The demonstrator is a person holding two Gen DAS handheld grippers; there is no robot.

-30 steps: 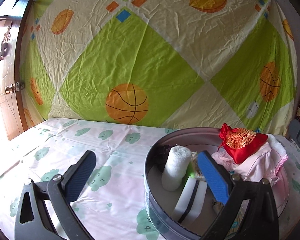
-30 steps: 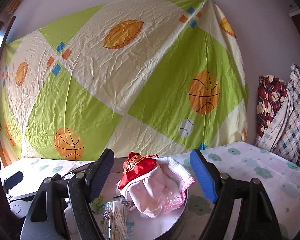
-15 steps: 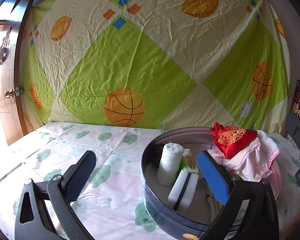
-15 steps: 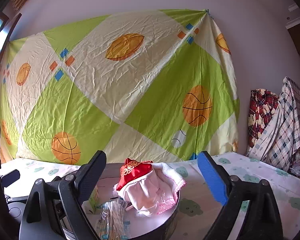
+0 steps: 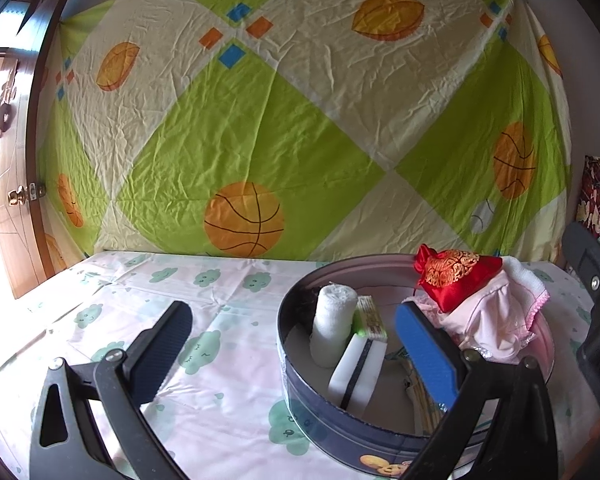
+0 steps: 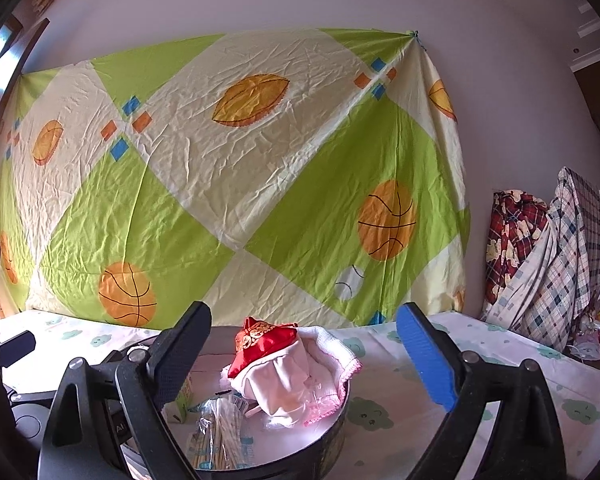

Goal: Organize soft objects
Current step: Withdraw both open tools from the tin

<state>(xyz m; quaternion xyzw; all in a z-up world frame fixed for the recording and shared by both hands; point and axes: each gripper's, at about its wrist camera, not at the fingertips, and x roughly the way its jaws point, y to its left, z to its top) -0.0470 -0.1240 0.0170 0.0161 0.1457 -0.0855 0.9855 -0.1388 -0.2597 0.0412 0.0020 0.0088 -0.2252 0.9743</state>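
Both the left gripper (image 5: 296, 344) and right gripper (image 6: 304, 344) hang empty, jaws wide apart. The red embroidered pouch (image 6: 266, 340) tops pink clothing (image 6: 296, 388) in the round tin (image 5: 320, 412); light, limp, probably best pinched at its bunched neck.

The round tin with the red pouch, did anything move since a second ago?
Both claws pulled up and back, so the tin looks lower and farther. The left claw and right claw stayed open and empty. The red pouch, pink cloth and white roll stayed put.
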